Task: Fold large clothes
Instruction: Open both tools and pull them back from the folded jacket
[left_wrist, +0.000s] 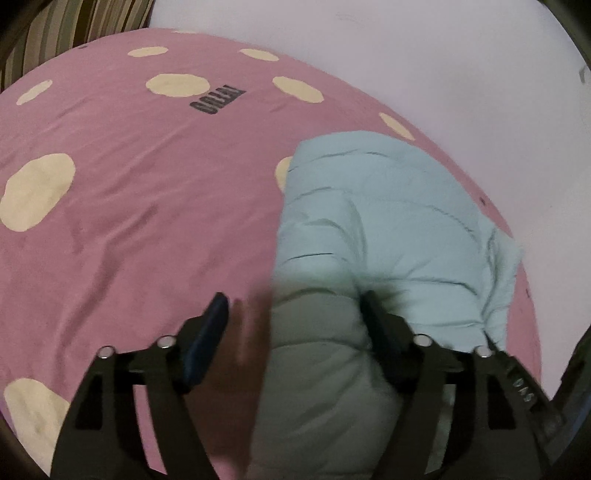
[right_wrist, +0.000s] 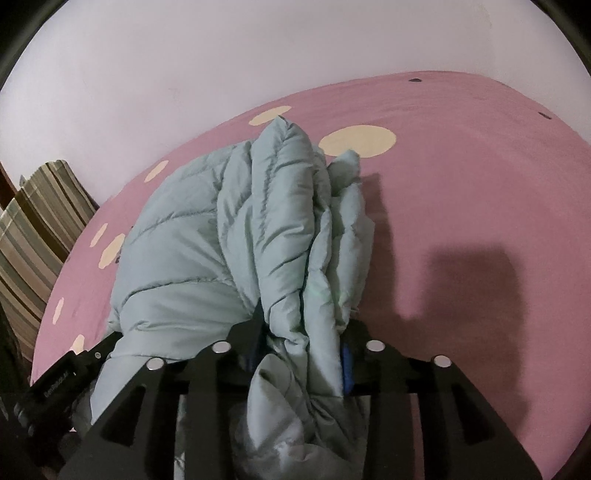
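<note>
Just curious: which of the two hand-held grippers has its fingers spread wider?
The left hand-held gripper: its fingers stand well apart around the jacket; the right one's sit close against it.

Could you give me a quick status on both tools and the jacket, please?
Left tool open, straddling jacket edge. Right tool: jacket bunched between its fingers, grip unclear. Jacket heaped on pink bedspread. Nothing in the way.

Free room on the bed, jacket bundle the only obstacle.
Pink bedspread (left_wrist: 129, 221) lies bare left of the puffy jacket (left_wrist: 369, 221) and right of it in the right wrist view; wall (right_wrist: 184, 66) close behind, striped pillows (right_wrist: 33, 229) at the far-left edge.
</note>
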